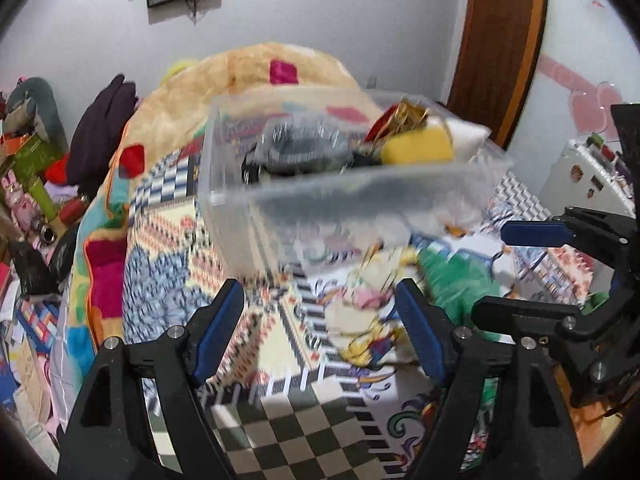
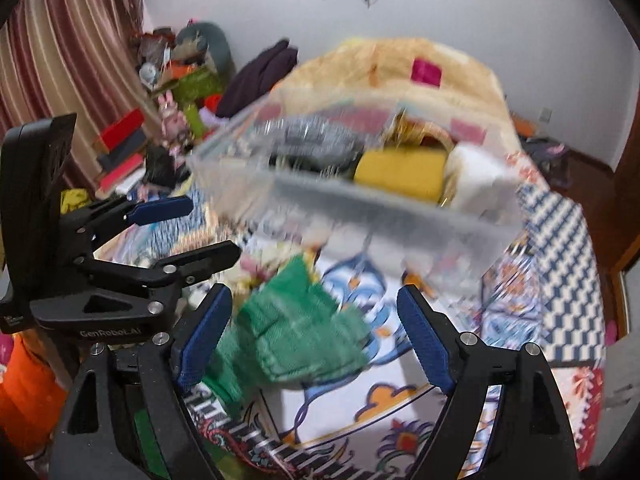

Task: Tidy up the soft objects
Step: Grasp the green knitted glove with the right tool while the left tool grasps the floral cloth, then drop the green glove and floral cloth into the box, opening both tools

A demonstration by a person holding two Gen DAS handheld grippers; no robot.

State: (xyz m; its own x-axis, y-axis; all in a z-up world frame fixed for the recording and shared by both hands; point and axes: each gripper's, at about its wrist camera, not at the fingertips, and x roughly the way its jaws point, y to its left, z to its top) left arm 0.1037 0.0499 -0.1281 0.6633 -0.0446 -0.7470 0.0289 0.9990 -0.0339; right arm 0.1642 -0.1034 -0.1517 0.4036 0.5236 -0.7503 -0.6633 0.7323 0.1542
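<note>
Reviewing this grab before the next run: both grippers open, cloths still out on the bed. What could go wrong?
1. The bin looks already heaped: the yellow sponge sits at rim height, so more items may spill.
2. The green cloth lies near the right gripper but off centre; it could pinch the bedspread too.
3. Motion blur hampers aiming.

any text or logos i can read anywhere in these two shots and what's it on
"GenRobot.AI": raised lettering on the black body of the left gripper, seen in the right wrist view.
Boxes and packets in the pile beside the bed: any print is too small and blurred to read.
Clear plastic bin and the things inside it: motion-blurred, no legible text.
Nothing else carries readable text.
</note>
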